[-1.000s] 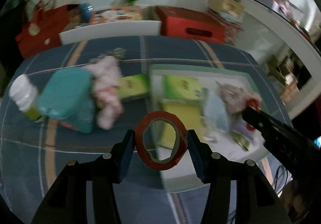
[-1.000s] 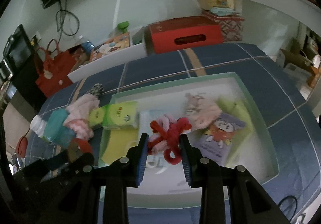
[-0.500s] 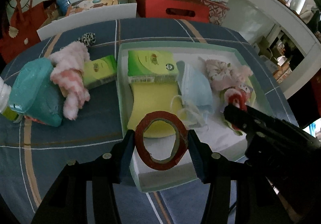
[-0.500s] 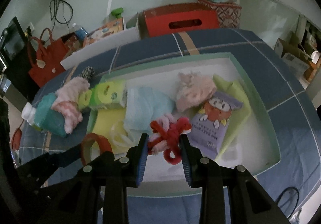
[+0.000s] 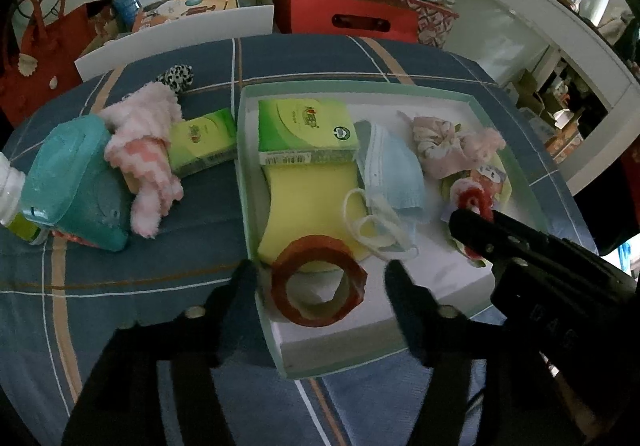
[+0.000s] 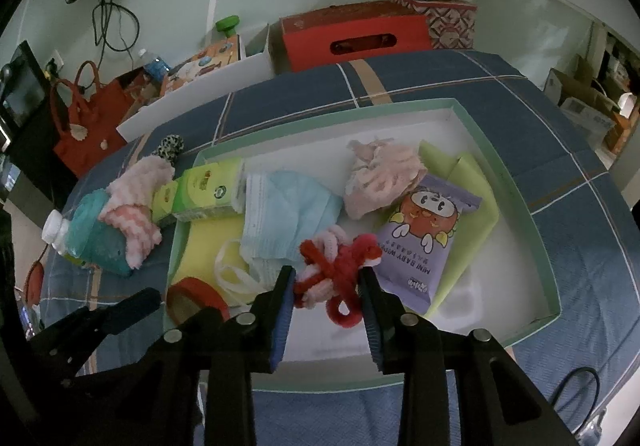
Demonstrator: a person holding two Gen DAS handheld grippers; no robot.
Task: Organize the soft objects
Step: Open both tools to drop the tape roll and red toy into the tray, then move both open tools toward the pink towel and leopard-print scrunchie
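Tape roll (image 5: pixel 318 281), glossy red ring, lay released in the tray's (image 5: pixel 516 150) near-left corner; left hand-held gripper (image 5: pixel 320 278) jaws, just opening, stood clear of it. Right hand-held gripper (image 6: pixel 326 284), jaws also just opening, flanked the fuzzy red-pink chenille knot (image 6: pixel 338 266). Plaid blue surface (image 5: pixel 140 278) underneath.

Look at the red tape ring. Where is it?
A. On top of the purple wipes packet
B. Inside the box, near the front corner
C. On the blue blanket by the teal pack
B: the red tape ring sits inside the box, partly on the yellow sheet, with the left gripper jaws spread clear of it.
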